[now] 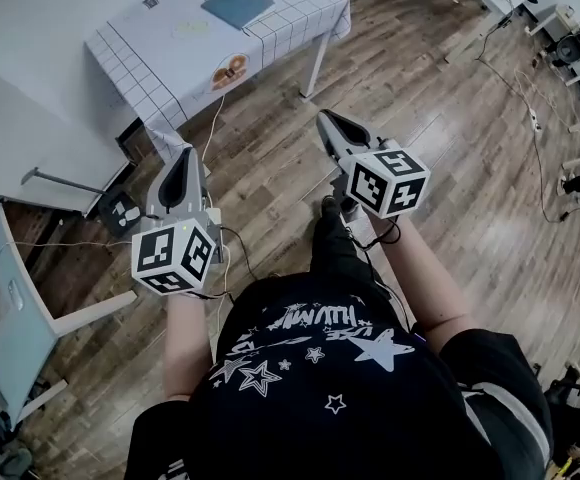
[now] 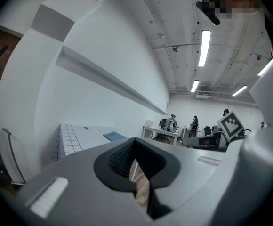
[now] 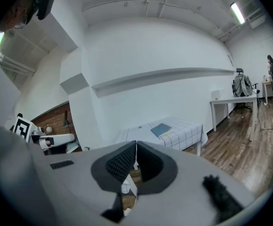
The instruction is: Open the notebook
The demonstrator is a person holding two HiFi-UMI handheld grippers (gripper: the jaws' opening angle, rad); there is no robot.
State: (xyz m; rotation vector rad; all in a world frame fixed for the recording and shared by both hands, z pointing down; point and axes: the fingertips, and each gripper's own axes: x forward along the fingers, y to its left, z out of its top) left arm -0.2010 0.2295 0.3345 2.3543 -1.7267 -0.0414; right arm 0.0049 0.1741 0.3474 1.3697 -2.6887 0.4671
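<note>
**Blue notebook lies closed, well ahead of two clenched grippers**

Both grippers hang over the wooden floor (image 1: pixel 440 168), short of the bench (image 1: pixel 160 63). The left gripper (image 1: pixel 182 158) has its fingers clenched tip to tip with nothing between them. In the left gripper view (image 2: pixel 134 144) only a sliver of floor shows through the slit below the meeting tips. The right gripper (image 1: pixel 328 123) is clenched too. In its own view (image 3: pixel 135 145) the ribbed pads meet at the tips and hold nothing.

The notebook (image 1: pixel 237 4) lies flat with its cover down on the bench's white checked cloth, well beyond both pairs of fingers and touched by neither. In the left gripper view it sits (image 2: pixel 114 136) past the tips and a little to their left. In the right gripper view it sits (image 3: pixel 162 129) past the tips and a little to their right.

A round orange-and-white item (image 1: pixel 233 70) rests near the cloth's front edge, closer to the fingers than the notebook is. Each gripper carries a marker cube behind its fingers. The right gripper's cube (image 2: pixel 231 126) shows off to the right of the left fingers.
</note>
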